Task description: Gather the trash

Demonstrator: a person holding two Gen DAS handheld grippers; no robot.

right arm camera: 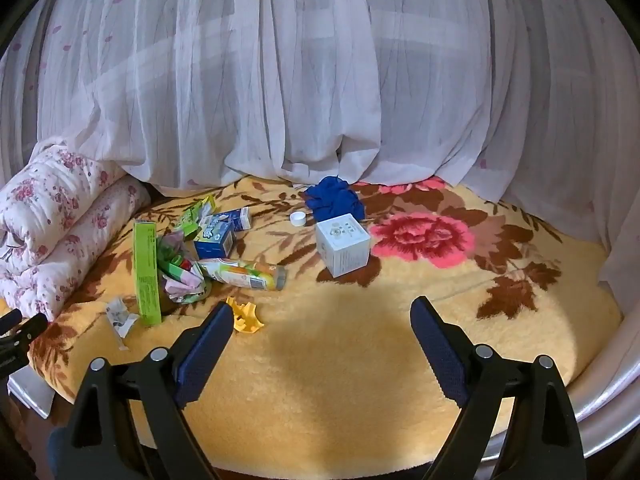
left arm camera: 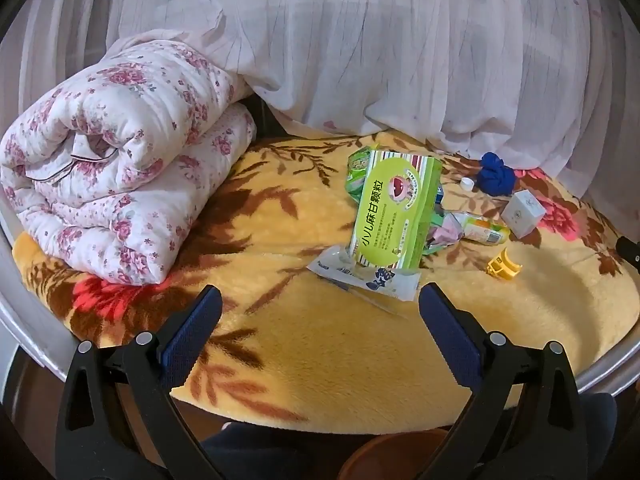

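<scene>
Trash lies on a yellow floral blanket (left arm camera: 320,344). A green medicine box (left arm camera: 394,210) stands on edge, also in the right wrist view (right arm camera: 146,272). A clear plastic wrapper (left arm camera: 364,276) lies in front of it. Beside it are crumpled wrappers (right arm camera: 182,276), a squashed bottle (right arm camera: 248,274), a blue carton (right arm camera: 216,238), a white cube box (right arm camera: 342,246), a white cap (right arm camera: 298,219), a yellow plastic piece (right arm camera: 246,316) and blue cloth (right arm camera: 336,198). My left gripper (left arm camera: 320,300) is open and empty just before the wrapper. My right gripper (right arm camera: 322,314) is open and empty near the yellow piece.
A folded floral quilt (left arm camera: 116,164) sits at the left of the bed. A sheer white curtain (right arm camera: 320,80) hangs behind. The bed's pale rim (left arm camera: 36,332) curves along the front. A brown round container (left arm camera: 392,456) shows below the left gripper.
</scene>
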